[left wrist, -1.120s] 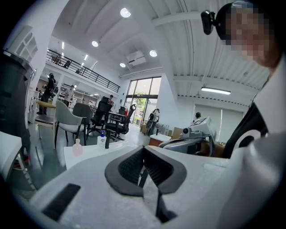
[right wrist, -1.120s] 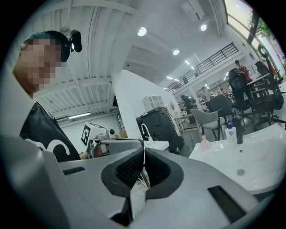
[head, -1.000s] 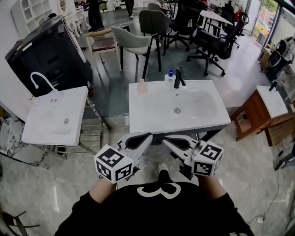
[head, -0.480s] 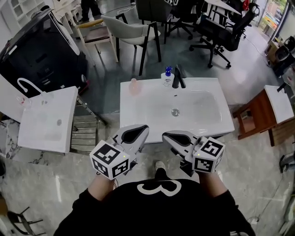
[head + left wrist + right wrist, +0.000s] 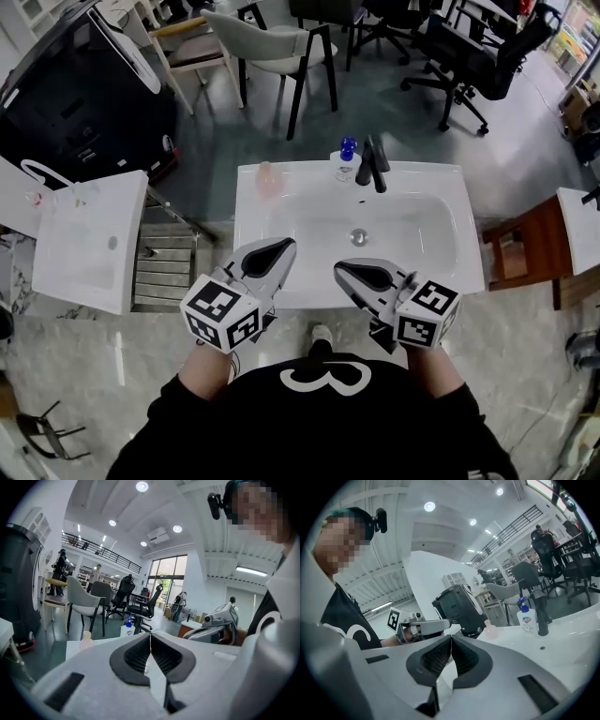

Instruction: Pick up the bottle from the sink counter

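The left gripper (image 5: 150, 634) has its jaws pressed together with nothing between them. Beyond the tips and slightly to their left, a blue-capped pump bottle (image 5: 127, 628) stands on the white sink counter (image 5: 74, 647), with a small pink bottle (image 5: 86, 640) further left. The right gripper (image 5: 219, 620) shows off to the tongs' right, and a grey chair (image 5: 82, 605) stands beyond the counter.

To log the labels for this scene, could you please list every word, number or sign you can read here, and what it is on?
"3": large white figure on the person's black shirt, as it seems to read.
Label on the pump bottle: blue and red print, too small to read.
The marker cubes: black-and-white square codes, no words.
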Available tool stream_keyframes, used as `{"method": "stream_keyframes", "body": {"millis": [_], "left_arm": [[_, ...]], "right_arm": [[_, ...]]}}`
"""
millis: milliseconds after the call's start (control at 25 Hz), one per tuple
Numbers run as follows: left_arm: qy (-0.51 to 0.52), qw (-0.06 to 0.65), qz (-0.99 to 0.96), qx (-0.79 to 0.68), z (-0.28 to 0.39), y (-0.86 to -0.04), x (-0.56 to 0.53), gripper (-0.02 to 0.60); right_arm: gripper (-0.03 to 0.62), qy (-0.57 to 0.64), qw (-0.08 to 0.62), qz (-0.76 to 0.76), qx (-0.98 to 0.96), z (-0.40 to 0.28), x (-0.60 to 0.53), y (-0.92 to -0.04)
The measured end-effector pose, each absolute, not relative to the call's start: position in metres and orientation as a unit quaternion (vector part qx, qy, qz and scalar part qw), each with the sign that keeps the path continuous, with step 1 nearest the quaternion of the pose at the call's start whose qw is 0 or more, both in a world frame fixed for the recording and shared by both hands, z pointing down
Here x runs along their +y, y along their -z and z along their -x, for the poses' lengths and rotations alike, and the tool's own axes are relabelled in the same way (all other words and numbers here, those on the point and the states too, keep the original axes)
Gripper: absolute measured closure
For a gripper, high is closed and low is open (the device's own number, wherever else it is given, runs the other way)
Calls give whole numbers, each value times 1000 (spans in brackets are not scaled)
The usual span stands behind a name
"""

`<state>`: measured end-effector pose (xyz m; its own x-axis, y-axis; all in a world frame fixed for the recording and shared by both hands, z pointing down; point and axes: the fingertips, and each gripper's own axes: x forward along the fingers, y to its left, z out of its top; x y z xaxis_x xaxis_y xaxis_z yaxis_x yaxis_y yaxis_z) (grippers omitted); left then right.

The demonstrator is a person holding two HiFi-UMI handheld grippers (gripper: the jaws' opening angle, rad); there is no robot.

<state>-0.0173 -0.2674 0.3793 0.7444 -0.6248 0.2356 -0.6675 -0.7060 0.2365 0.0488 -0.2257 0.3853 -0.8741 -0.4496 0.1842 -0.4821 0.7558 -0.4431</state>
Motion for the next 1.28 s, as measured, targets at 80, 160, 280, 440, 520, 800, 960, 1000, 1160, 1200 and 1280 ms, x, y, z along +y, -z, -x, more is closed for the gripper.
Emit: {"method": "stream_keyframes", "body": {"millis": [80, 160, 280, 440, 520, 800, 960, 1000, 1160, 1200, 1280], "left_arm": [[-76, 156, -915, -365, 20, -387, -281, 566], [-79, 156, -908, -381, 25, -392, -294, 566], [-80, 154, -898, -403, 30, -397, -310, 566], [-85, 145, -886, -433, 39, -404, -328, 566], [-88, 150, -880, -441, 43, -408, -333, 566], [-110, 136, -870, -462, 53, -424, -350, 566], [-112, 141, -867, -465, 58, -435, -362, 565], [-113, 139, -866, -468, 59, -437, -367, 565], [-127, 131, -859, -479, 65, -450, -383, 565], [-130, 130, -857, -481, 67, -454, -386, 565], [-132, 132, -855, -483, 70, -460, -394, 565]], "right_arm": [[580, -249, 37, -246, -936, -52, -235, -386], [580, -245, 47, -244, -937, -55, -243, -389], [580, -247, 57, -236, -938, -59, -252, -398], [580, -256, 63, -223, -938, -59, -260, -413], [580, -259, 68, -212, -940, -54, -260, -419], [580, -277, 68, -200, -937, -49, -266, -428], [580, -286, 70, -204, -934, -49, -274, -434], [580, -290, 69, -205, -932, -49, -276, -437], [580, -301, 77, -204, -928, -48, -283, -448], [580, -301, 81, -205, -928, -48, -286, -450], [580, -305, 83, -209, -926, -48, -293, -452]]}}
